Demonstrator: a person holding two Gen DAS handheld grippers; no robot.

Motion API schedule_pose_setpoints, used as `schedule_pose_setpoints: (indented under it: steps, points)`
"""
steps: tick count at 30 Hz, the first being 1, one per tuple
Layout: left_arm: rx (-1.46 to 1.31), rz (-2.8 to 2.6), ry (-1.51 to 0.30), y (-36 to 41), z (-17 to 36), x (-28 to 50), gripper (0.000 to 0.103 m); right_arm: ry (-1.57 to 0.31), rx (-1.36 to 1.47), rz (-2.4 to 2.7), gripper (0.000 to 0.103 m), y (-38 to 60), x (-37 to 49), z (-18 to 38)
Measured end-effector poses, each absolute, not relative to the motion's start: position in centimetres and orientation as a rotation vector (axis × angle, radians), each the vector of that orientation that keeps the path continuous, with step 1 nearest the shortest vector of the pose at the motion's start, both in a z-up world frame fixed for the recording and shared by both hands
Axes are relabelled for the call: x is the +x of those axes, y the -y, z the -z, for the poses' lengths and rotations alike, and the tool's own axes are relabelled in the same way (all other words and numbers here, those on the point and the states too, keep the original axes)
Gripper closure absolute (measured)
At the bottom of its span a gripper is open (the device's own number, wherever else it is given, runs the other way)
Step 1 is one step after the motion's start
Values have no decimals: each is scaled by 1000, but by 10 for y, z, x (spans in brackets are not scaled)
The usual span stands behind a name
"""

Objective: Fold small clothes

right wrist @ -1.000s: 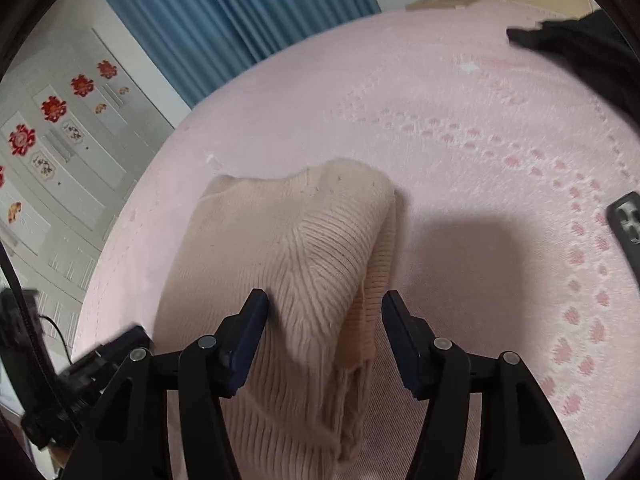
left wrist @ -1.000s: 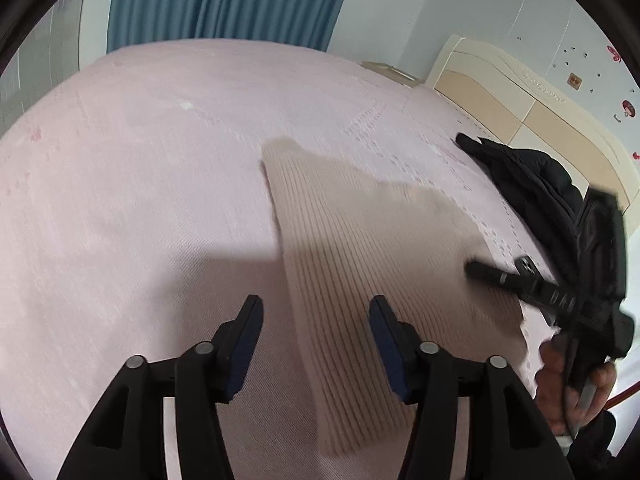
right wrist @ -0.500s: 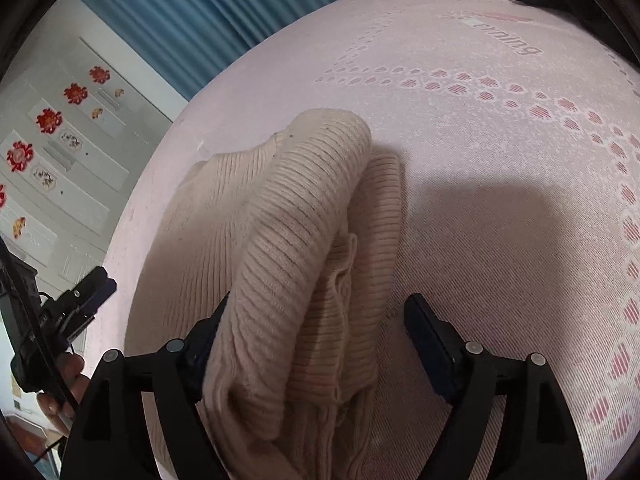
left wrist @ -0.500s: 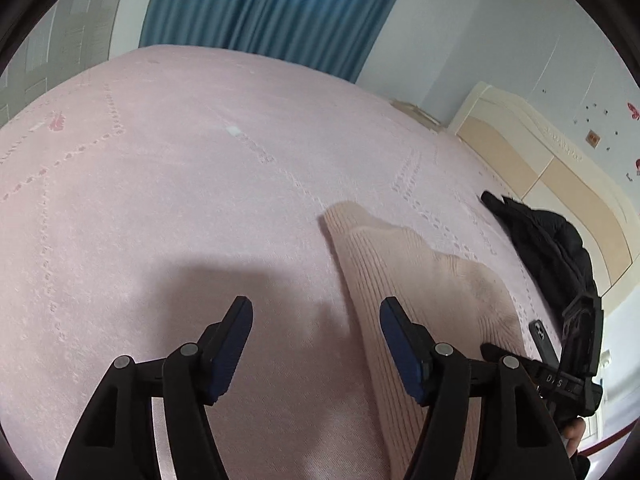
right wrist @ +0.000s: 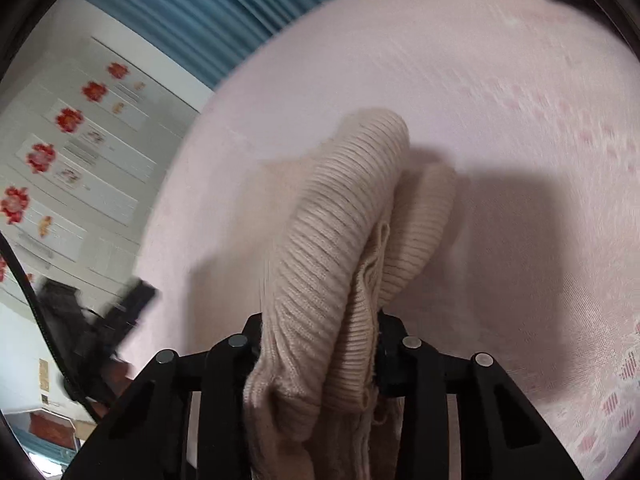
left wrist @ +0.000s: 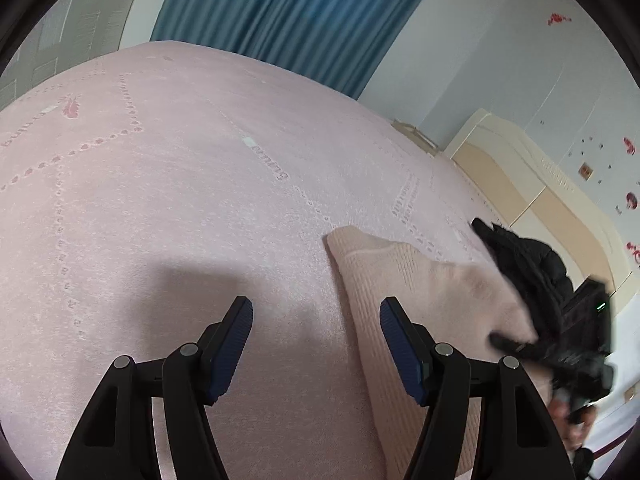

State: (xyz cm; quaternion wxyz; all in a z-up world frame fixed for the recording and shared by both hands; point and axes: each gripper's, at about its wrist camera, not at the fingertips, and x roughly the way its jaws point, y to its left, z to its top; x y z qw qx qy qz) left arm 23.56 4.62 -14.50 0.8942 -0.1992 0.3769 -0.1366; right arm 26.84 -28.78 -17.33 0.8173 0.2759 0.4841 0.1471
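A beige ribbed knit sweater [left wrist: 420,292] lies folded on the pink bed [left wrist: 180,208], to the right of my left gripper [left wrist: 316,344], which is open and empty above the sheet. In the right wrist view my right gripper [right wrist: 320,344] is shut on a thick bunch of the sweater [right wrist: 344,216], and the fabric bulges up between the jaws and lifts off the bed [right wrist: 500,100]. The right gripper also shows blurred at the sweater's right edge in the left wrist view [left wrist: 576,356].
A black jacket [left wrist: 524,256] lies at the right near the cream headboard [left wrist: 532,184]. Blue curtains [left wrist: 288,12] hang beyond the far edge of the bed. A wall with red flower stickers [right wrist: 68,120] stands to the left in the right wrist view.
My right gripper closed on the bunched sweater and is lifting it. My left gripper has drawn back to the left, away from the sweater, still open.
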Motion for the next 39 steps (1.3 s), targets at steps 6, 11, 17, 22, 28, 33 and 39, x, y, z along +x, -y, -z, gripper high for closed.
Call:
schedule_pose_setpoints:
  steps: [6,11,17,22,28,33,39]
  points:
    - [-501,245,-706,-81,132,226,39,-888,518,-386,69,201,287,89]
    - [-512,204,-678,-106,129,227,39,-802,580,-458,69,152,318,64]
    - [-481,164,-765,-114,144,244,39,-942,588,-417,64,172,351,158]
    - [-385,169,-862,-87,162,264,39,-1016,516,-312,58,203,354,210]
    - [-351,215,-895,-48,167,283,39,-899,345,-343,57,193,361,176]
    - [-270,182,-930,-22,177,290,38,-843,235,-303,93,181,373,189]
    - [-226,172,-921,-15,177,290,37,-858,216,-266,90,189,376,210]
